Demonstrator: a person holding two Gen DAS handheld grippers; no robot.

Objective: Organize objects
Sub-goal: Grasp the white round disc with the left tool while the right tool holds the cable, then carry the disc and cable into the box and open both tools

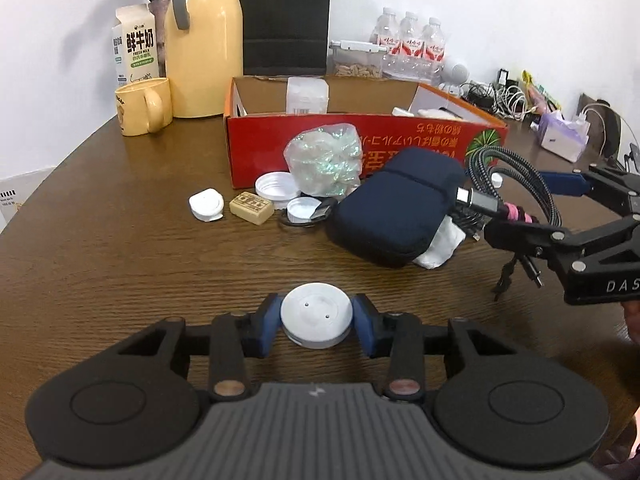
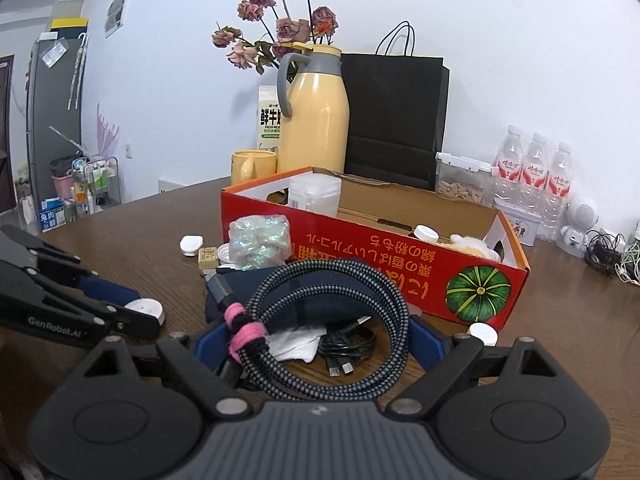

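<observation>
My left gripper [image 1: 317,322] is shut on a round white disc [image 1: 316,314], held just above the brown table [image 1: 120,240]; it also shows in the right wrist view [image 2: 146,310]. My right gripper [image 2: 320,338] is shut on a coiled braided cable [image 2: 332,320] tied with a pink band, held over a navy zip case [image 1: 396,216]; the cable also shows in the left wrist view [image 1: 508,184]. The open red cardboard box [image 1: 360,136] stands behind, with a clear container [image 1: 307,95] and white items inside.
Before the box lie a crinkled plastic bag [image 1: 324,160], white lids [image 1: 276,186], a white cap [image 1: 206,204], a tan block [image 1: 251,208], a black cable [image 2: 344,346] and white tissue [image 2: 296,342]. A yellow jug [image 1: 204,40], mug [image 1: 142,106], milk carton, water bottles stand behind.
</observation>
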